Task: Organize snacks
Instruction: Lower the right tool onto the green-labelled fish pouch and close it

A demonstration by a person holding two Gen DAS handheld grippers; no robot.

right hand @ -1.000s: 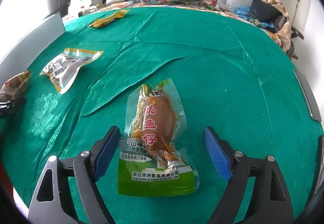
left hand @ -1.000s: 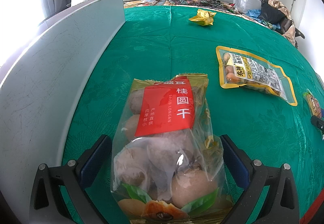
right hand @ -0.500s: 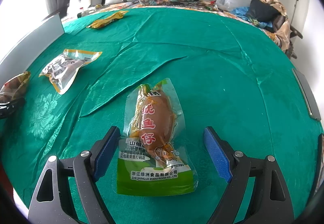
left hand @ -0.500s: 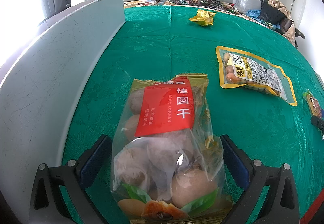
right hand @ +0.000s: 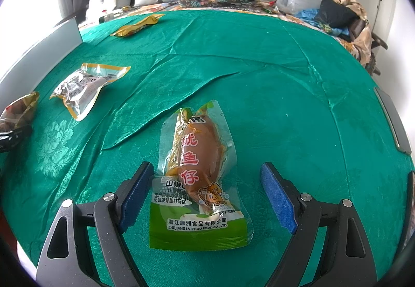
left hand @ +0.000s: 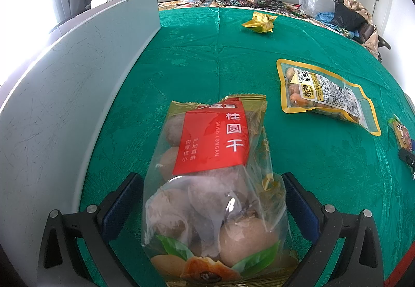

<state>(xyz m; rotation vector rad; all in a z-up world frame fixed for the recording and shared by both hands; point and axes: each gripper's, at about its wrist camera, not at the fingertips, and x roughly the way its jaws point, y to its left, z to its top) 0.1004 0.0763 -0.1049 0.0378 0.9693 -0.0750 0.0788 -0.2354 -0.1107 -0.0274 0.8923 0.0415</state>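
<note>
Between the left tool's (left hand: pixel 212 206) spread pads sits the longan bag (left hand: pixel 215 183), flat on the green tabletop (left hand: pixel 207 58), long axis running straight away from the tool; pads clear of it on both sides, nothing gripped. Right tool (right hand: pixel 207 196) likewise released, straddling the squid pouch (right hand: pixel 197 173), which sits closer to its left pad. Each hand is nearest its own pack. Peanut pack (left hand: pixel 324 95) lies well apart.

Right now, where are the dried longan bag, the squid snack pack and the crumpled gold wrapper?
dried longan bag (left hand: pixel 211 143): left wrist view, on its red label.
squid snack pack (right hand: pixel 198 157): right wrist view, on the orange squid inside.
crumpled gold wrapper (left hand: pixel 260 23): left wrist view, on its crinkled middle.
</note>
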